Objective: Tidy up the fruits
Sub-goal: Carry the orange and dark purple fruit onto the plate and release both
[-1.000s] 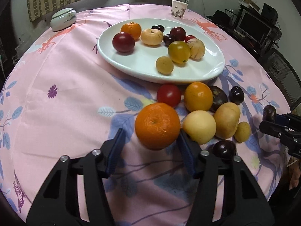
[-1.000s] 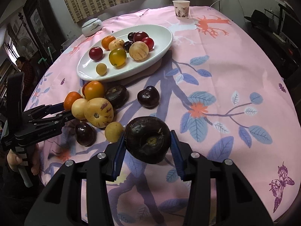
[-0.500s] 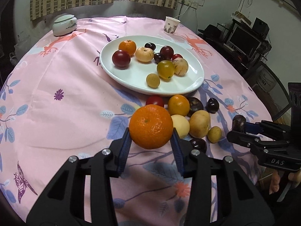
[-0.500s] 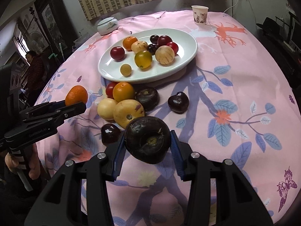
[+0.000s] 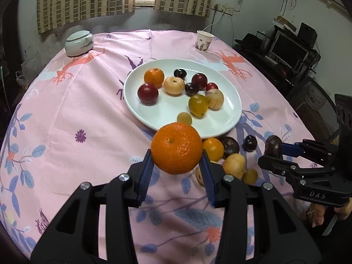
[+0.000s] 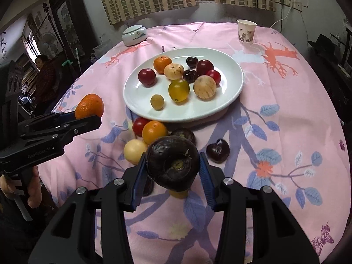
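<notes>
My left gripper [image 5: 177,154] is shut on an orange mandarin [image 5: 176,147], held above the pink cloth just in front of the white plate [image 5: 228,123]; it also shows in the right wrist view [image 6: 89,106]. My right gripper [image 6: 172,169] is shut on a dark brown water chestnut [image 6: 172,164], held above the loose fruit; it also shows in the left wrist view [image 5: 272,147]. The plate [image 6: 233,88] holds several fruits. Several more fruits [image 6: 154,132] lie on the cloth in front of it.
A paper cup [image 6: 246,32] and a white lidded jar [image 6: 134,35] stand at the table's far side. A person [image 6: 45,74] sits beyond the left edge. Desk and monitor [image 5: 288,48] stand to the right.
Both grippers have risen and pulled back from the table with their fruit. The left closed on the mandarin and lifted it off the cloth.
</notes>
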